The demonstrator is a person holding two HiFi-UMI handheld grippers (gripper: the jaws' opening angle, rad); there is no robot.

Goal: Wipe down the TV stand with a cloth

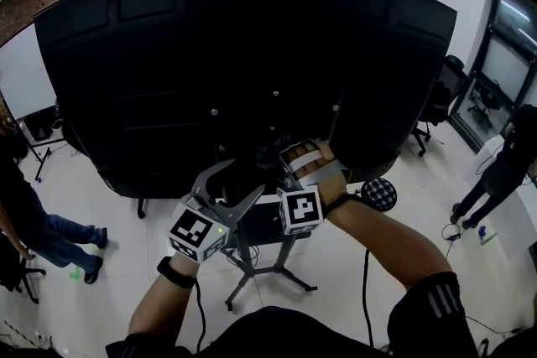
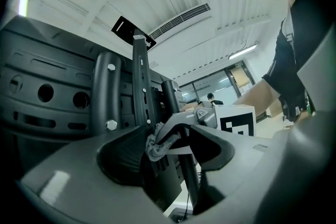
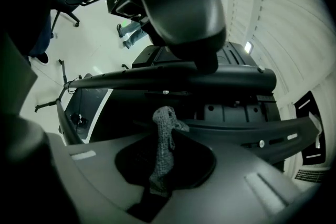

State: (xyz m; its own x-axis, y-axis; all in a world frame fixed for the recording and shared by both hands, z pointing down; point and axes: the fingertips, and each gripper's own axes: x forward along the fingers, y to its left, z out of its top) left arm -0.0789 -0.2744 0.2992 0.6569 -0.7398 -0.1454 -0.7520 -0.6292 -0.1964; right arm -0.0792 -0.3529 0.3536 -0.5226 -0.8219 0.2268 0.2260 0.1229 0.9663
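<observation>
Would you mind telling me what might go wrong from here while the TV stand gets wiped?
1. The right gripper pinches the grey cloth by a narrow fold; rubbing might pull it free.
2. The open left gripper sits close beside it, so they could bump.
3. The bolts on the stand's tube could snag the knit.

In the head view the right gripper (image 1: pixel 285 157) has its jaw tips lost against the dark TV back (image 1: pixel 243 54) just ahead of it, and the cloth cannot be made out there. The TV stand (image 1: pixel 252 264) has its column covered by that gripper and the left gripper (image 1: pixel 228 189). In the right gripper view the cloth (image 3: pixel 164 149) sinks between the jaws, its lower end hidden.
</observation>
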